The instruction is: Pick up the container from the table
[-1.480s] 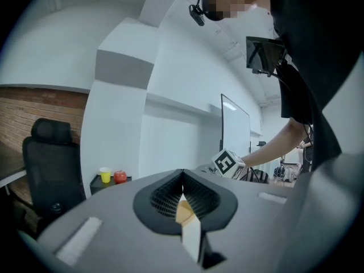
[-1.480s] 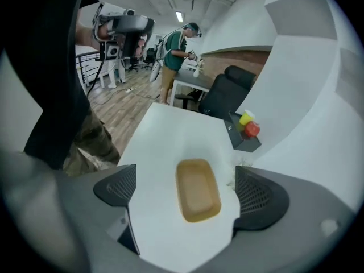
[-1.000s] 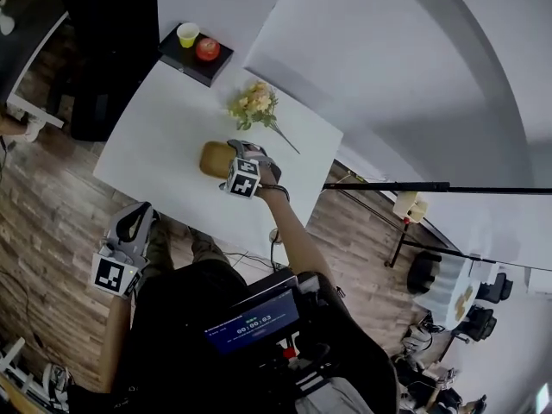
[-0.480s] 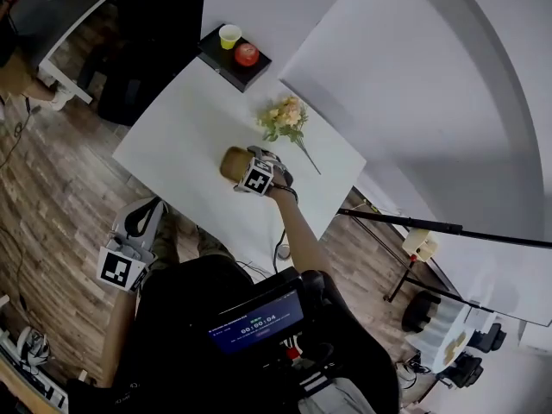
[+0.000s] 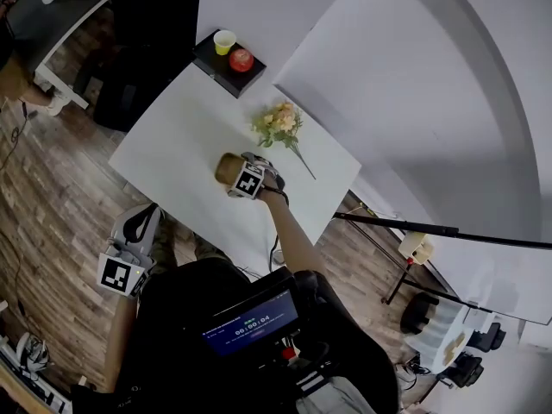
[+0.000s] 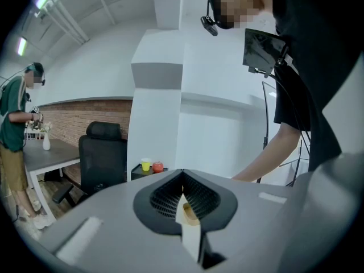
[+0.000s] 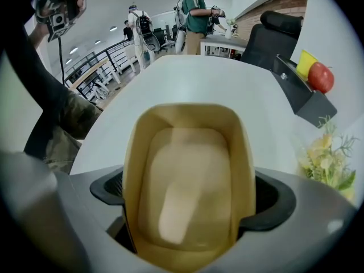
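Head view: the right tongs [image 5: 244, 176] point steeply down over the tan rounded-rectangular container [image 5: 226, 167], which sits on the white surface [image 5: 172, 136] near its middle, just beside a bunch of pale yellow artificial flowers [image 5: 278, 126]; a second ago the tongs hung higher above the container, and now they are sunk around it; the container lies where it did, beside the flowers; a black box [image 5: 226, 69] at the far corner carries a small yellow cup [image 5: 224, 41] and a red apple [image 5: 241, 59]; the left tongs [image 5: 129, 253] remain low at the person's side, off the surface, as before.

Left gripper view: the left tongs [image 6: 183, 182] are clenched, jaws together with nothing between them; past them stand a black office chair [image 6: 102, 152], the yellow cup and the apple.

Right gripper view: the right tongs [image 7: 187, 201] grasp the container [image 7: 190, 169], one black pad against each long wall; the open, empty container fills the gap; the flowers lie at right.
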`<action>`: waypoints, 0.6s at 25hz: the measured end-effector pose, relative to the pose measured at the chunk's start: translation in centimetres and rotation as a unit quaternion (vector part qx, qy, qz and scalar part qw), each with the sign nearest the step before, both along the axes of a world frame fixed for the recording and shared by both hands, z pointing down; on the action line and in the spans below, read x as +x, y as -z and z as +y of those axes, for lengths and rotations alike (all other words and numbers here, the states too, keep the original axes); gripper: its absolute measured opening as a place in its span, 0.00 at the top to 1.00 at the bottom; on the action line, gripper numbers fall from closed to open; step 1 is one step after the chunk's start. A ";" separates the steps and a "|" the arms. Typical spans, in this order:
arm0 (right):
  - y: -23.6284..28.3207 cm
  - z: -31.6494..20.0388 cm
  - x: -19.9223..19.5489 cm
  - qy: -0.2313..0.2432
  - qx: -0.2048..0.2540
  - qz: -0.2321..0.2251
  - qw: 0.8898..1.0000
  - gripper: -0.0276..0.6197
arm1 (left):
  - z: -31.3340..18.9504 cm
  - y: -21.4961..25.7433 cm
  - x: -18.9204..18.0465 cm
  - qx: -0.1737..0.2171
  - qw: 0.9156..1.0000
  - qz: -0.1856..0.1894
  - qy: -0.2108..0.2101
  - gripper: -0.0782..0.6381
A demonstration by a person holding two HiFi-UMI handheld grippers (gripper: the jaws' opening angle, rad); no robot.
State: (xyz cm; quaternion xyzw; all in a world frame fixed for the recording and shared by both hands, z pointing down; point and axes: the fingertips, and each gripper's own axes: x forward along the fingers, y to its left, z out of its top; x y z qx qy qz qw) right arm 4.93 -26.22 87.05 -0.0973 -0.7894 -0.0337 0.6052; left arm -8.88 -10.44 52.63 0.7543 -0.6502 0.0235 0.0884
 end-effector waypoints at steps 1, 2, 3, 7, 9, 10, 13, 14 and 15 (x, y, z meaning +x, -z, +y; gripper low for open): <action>0.0 0.0 0.0 0.001 -0.002 0.000 1.000 0.03 | -0.2 0.0 0.0 -0.001 1.000 0.001 0.001 0.89; 0.0 0.0 0.0 0.001 -0.004 -0.002 1.000 0.03 | -0.2 -0.3 0.0 -0.008 1.000 -0.001 0.000 0.89; 0.0 -0.1 0.0 0.001 -0.004 -0.003 1.000 0.03 | -0.1 -0.8 0.1 -0.021 1.000 -0.003 -0.002 0.89; 0.0 -0.1 -0.2 0.002 -0.004 -0.008 1.000 0.03 | -0.5 -1.1 0.2 -0.021 1.000 -0.003 -0.005 0.89; 0.0 -0.2 -0.1 0.001 -0.004 -0.008 1.000 0.03 | -0.5 -1.6 0.3 -0.032 0.999 -0.004 -0.003 0.89; 0.0 -0.1 0.0 0.000 -0.003 -0.007 1.000 0.03 | -0.6 -1.6 0.3 -0.033 0.999 -0.003 -0.003 0.89; 0.0 -0.2 0.3 -0.005 0.001 -0.007 1.000 0.03 | -0.8 -1.6 0.5 -0.038 0.999 0.002 -0.011 0.89; 0.0 -0.2 0.3 -0.007 0.002 -0.007 1.000 0.04 | -0.9 -1.6 0.5 -0.039 0.999 0.002 -0.015 0.89; 0.1 -0.2 0.3 -0.010 0.003 -0.006 1.000 0.05 | -1.0 -1.5 0.4 -0.038 0.999 0.003 -0.020 0.89</action>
